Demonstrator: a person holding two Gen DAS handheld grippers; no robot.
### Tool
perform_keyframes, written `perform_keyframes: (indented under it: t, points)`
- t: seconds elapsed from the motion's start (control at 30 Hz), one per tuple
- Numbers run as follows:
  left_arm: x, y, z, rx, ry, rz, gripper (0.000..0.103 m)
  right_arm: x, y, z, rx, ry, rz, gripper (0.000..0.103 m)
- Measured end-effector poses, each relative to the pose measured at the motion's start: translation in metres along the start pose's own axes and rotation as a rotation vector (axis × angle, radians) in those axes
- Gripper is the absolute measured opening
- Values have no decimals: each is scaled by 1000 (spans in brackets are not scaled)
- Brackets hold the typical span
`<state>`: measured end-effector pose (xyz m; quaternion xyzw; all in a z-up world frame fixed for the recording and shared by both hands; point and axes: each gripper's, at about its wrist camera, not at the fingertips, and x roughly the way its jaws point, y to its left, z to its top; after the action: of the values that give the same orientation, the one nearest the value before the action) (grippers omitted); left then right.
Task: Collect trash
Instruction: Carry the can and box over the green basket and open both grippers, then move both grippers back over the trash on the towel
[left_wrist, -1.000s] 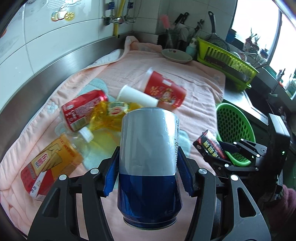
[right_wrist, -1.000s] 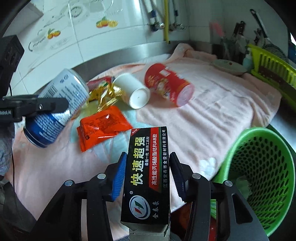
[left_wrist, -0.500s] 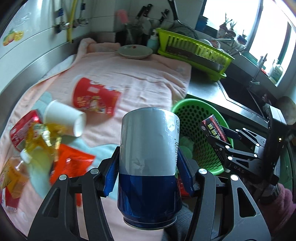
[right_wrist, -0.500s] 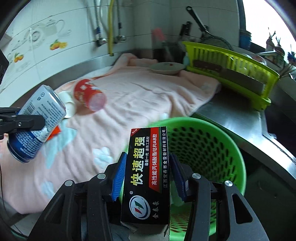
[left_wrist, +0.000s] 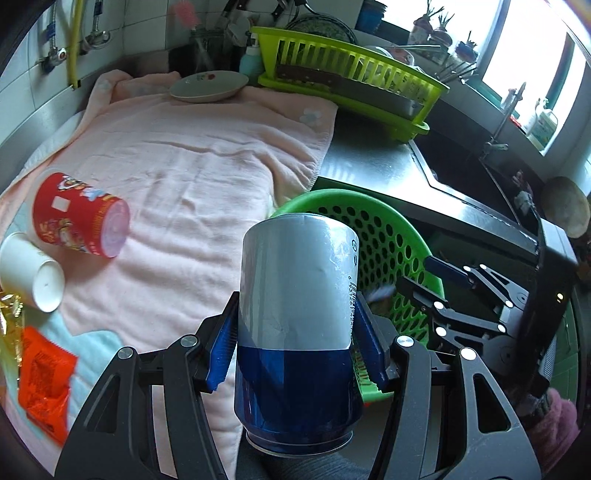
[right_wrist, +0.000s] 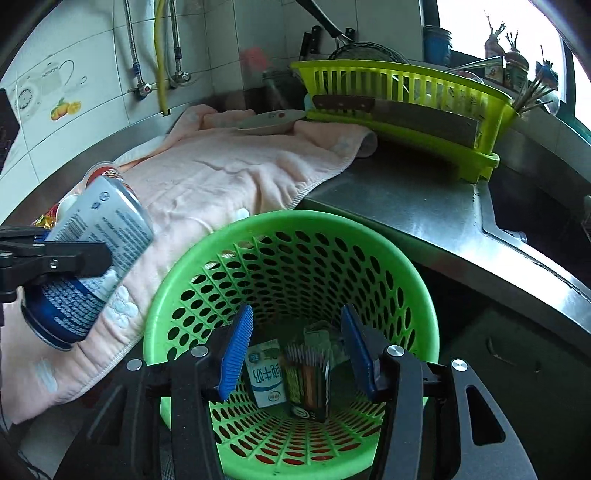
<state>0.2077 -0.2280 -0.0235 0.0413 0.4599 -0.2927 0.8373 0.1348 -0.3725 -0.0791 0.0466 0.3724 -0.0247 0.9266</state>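
A silver-and-blue aluminium drink can (left_wrist: 297, 314) covered in small, unreadable print is pinched by the left gripper (left_wrist: 295, 343) beside the perforated green plastic basket (right_wrist: 369, 240). Above it, the right gripper (right_wrist: 295, 350) has just been opening, jaws spread and empty; the blurred black box (right_wrist: 308, 384) lies inside beside a carton lettered 牛奶 (right_wrist: 264, 376).

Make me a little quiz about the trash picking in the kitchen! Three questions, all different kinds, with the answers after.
1. True or false: the right gripper grips a box.
2. What does the left gripper hold? A) white cup B) blue and silver can C) plate
3. Fill in: the right gripper's jaws, which have just been opening, hang over the green ____.

Key:
1. False. Its jaws are open and the dark box lies in the basket.
2. B
3. basket
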Motion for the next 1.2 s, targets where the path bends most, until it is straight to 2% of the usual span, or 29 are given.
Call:
perform_keyframes:
  t: [0.4, 0.47, 0.5, 0.53, 0.7, 0.87, 1.2]
  points:
    - [26, -23, 7, -17, 2, -48, 61, -28, -14, -6, 35, -48, -16, 64]
    - [27, -27, 7, -17, 2, -59, 65, -31, -13, -8, 31, -48, -20, 65]
    - [26, -27, 6, -15, -1, -59, 72, -32, -13, -8, 31, -49, -20, 65]
    - [24, -29, 6, -12, -9, -57, 74, -34, -13, -9, 32, -52, -20, 65]
    - [12, -29, 2, -5, -20, -54, 74, -43, -9, -9, 33, -69, -11, 69]
    - [-13, -18, -7, -12, -51, -22, 74, -51, 5, -8, 14, -85, 12, 72]
    - [-74, 37, -40, -65, -100, 131, 75, -55, 55, 2, -43, -98, 101, 77]
